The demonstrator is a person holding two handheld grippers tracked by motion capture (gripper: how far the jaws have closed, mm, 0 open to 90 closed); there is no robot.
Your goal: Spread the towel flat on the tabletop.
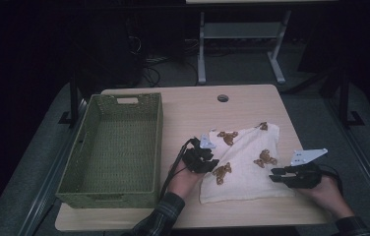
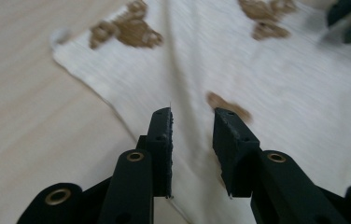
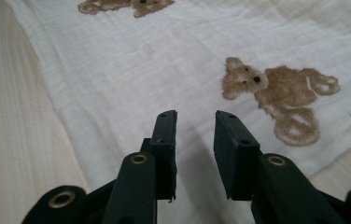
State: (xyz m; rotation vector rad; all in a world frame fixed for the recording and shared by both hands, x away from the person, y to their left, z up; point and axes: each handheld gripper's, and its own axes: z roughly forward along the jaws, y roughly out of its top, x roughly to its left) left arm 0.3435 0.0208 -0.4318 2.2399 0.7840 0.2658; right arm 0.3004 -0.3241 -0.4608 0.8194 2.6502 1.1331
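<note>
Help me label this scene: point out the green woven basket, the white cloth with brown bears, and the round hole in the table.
Green woven basket (image 1: 159, 147), high view, right wall.
White cloth with brown bears (image 1: 244, 147), high view, middle.
Round hole (image 1: 223, 98), high view, centre.

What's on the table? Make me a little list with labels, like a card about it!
cloth: white cloth with brown teddy bears, folded, lying flat on the table
basket: green woven basket, nothing in it, left of the cloth
table: light wooden table
left gripper: left gripper at the cloth's left edge, jaws open, nothing between them
right gripper: right gripper at the cloth's right edge, jaws open, nothing between them
person: two hands, checked sleeve on the left arm
</note>
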